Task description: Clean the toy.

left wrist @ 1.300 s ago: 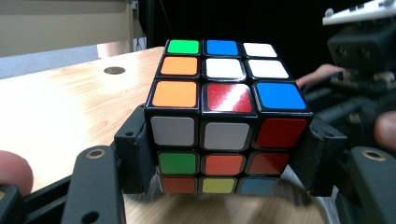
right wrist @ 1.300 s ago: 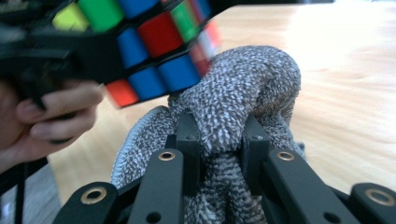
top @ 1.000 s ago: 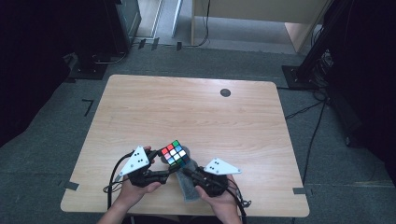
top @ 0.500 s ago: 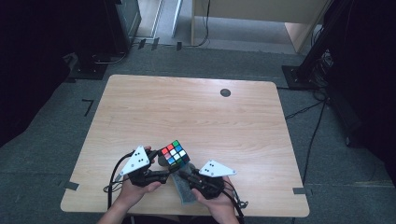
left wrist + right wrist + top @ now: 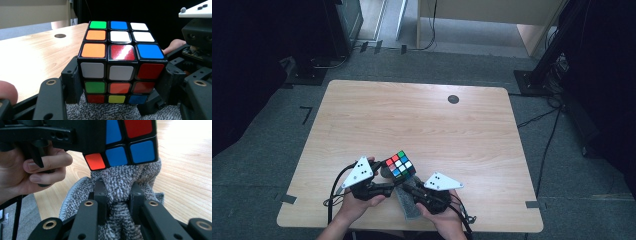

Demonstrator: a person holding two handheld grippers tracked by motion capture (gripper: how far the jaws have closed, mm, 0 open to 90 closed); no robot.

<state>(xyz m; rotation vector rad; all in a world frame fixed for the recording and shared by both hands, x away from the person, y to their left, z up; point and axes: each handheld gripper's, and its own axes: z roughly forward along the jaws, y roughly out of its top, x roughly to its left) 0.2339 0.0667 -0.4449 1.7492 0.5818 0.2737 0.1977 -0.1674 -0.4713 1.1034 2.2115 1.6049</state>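
My right tool (image 5: 409, 186) is pinching the grey cloth (image 5: 125, 182) at lower centre, pressing it under the cube (image 5: 399, 165). My left tool (image 5: 384, 175) is clamping the cube just above the counter (image 5: 422, 120).

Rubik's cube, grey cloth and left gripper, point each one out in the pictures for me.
Rubik's cube (image 5: 120, 53): left gripper view, on the red sticker at its top front edge.
grey cloth (image 5: 120, 182): right gripper view, on the bunched fold pressed under the cube.
left gripper (image 5: 387, 176): high view, midway between its fingertips, at the cube's side.
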